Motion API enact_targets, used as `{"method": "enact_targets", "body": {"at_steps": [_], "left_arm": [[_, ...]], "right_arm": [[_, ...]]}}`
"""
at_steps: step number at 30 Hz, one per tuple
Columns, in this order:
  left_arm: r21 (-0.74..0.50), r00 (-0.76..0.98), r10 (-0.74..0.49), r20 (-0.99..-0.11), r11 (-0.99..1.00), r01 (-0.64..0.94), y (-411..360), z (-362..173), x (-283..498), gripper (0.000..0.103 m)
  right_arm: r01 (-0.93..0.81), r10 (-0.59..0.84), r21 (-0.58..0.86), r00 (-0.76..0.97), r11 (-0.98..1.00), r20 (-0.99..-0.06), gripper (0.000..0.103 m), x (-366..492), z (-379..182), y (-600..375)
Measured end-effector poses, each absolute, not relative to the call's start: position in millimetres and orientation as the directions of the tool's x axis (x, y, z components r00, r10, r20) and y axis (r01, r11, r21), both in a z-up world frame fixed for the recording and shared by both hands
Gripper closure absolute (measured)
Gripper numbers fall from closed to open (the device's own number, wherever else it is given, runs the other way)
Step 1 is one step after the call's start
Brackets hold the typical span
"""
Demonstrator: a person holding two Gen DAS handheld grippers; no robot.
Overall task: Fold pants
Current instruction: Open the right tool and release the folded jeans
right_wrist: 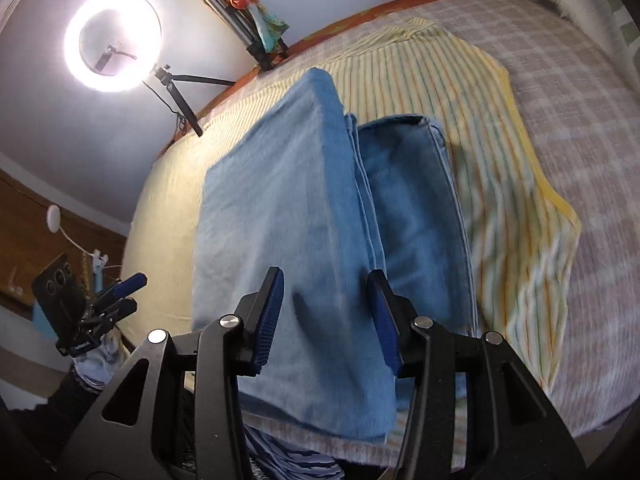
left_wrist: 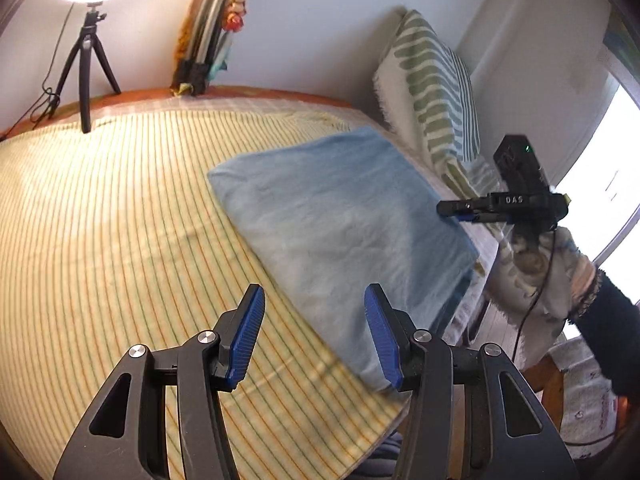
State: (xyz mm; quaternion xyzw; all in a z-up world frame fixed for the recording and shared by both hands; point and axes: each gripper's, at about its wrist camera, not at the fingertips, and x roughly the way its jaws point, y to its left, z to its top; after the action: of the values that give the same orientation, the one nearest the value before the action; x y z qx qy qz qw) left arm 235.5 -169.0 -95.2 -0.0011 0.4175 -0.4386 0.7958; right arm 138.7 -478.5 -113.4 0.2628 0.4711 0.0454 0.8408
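The light blue pants [left_wrist: 340, 216] lie folded into a rectangular pad on a yellow striped cloth [left_wrist: 120, 216] on the bed. In the right wrist view the pants [right_wrist: 288, 232] show stacked folded layers. My left gripper [left_wrist: 314, 340] is open and empty, above the near edge of the pants. It also shows in the right wrist view [right_wrist: 120, 296] at the far left, off the bed. My right gripper [right_wrist: 326, 320] is open and empty just above the pants' near end. In the left wrist view the right gripper [left_wrist: 448, 208] hovers at the pants' far right edge.
A lit ring light on a small tripod [left_wrist: 90, 60] stands at the bed's far edge. A green striped pillow [left_wrist: 436, 92] leans on the wall. Folded tripods [left_wrist: 208, 40] lean in the corner. A checked bedcover [right_wrist: 580, 160] lies under the yellow cloth.
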Motion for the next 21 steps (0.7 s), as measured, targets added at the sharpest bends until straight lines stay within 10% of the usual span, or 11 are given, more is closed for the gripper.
{"method": "enact_targets", "body": {"at_steps": [2,5,21], "left_arm": [[-0.36,0.254,-0.695,-0.672,0.607,0.709,-177,-101,231,0.053],[-0.362,0.237,-0.699,-0.675,0.594,0.719,-186,-105,228,0.053],[-0.354,0.142,-0.711,-0.689,0.5,0.79,-237,-120,205,0.053]], "right_arm": [[0.171,0.308,0.465,0.549,0.869,-0.777,0.086,135,-111,-472],[0.167,0.266,0.419,0.555,0.892,-0.788,0.094,134,-100,-459],[0.253,0.192,0.374,0.537,0.892,-0.822,0.098,112,-122,-482]]}}
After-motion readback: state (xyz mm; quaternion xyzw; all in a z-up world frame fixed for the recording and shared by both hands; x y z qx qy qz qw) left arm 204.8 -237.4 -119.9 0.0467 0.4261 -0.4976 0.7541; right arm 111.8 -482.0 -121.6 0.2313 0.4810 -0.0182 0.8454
